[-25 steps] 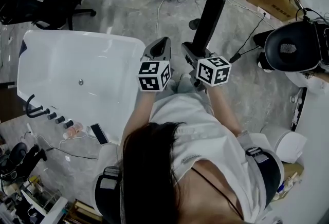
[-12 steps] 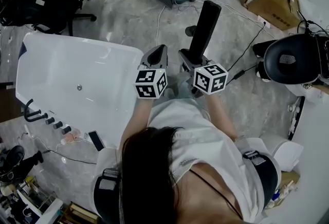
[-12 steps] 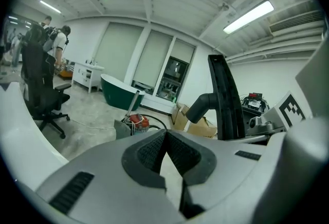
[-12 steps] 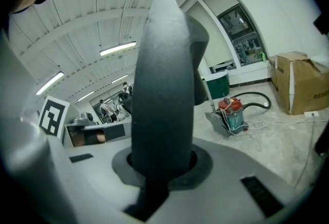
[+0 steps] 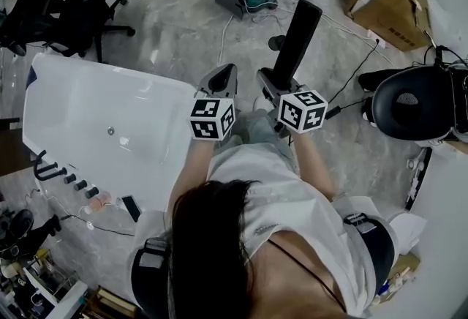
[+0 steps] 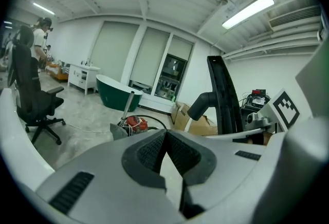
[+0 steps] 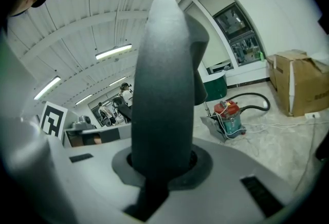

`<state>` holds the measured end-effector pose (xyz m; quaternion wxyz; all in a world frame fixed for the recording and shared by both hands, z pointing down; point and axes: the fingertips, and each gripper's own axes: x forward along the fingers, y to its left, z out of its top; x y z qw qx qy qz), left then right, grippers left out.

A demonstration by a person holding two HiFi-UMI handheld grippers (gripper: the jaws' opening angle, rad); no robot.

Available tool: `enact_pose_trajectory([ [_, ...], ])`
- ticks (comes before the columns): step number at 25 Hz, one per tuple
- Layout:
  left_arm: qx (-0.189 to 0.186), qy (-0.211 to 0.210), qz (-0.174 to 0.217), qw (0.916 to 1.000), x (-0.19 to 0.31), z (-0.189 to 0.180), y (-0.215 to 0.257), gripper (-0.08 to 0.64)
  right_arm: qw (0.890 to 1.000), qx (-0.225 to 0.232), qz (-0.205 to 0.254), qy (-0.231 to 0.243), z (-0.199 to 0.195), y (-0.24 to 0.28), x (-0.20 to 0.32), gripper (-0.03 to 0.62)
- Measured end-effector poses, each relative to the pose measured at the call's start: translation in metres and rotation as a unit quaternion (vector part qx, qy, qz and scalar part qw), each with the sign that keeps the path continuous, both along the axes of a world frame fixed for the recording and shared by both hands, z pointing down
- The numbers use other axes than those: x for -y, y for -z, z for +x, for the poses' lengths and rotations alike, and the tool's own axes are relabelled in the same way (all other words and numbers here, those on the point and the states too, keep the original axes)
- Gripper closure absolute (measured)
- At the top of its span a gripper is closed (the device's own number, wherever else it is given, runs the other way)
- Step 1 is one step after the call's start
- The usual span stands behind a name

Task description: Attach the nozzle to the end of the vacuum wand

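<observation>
Grey floor [image 5: 175, 25] below; the right gripper [image 5: 272, 82] grips the nozzle [image 5: 298, 36] by its near end.

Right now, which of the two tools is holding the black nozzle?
The right tool, at the right in the head view: its jaws clamp one end of the black nozzle, which sticks out ahead. The left tool is shut on nothing.

No legible txt, brand or nos. in any view; marker cubes [image 5: 212, 118], frame center, show b/w squares only.
</observation>
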<state>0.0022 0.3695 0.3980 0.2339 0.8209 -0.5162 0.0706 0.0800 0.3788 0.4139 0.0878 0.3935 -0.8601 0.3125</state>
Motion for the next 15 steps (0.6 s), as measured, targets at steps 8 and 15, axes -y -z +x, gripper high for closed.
enact_pose_trajectory([
  [8, 0.016, 0.011, -0.011, 0.9998, 0.043, 0.025, -0.002, 0.557, 1.000, 0.004, -0.017, 0.015, 0.029, -0.010, 0.043, 0.541],
  [15, 0.022, 0.024, 0.000, 0.9995, 0.083, 0.045, 0.007, 0.557, 0.999, 0.009, -0.008, 0.045, 0.042, -0.001, 0.088, 0.541],
])
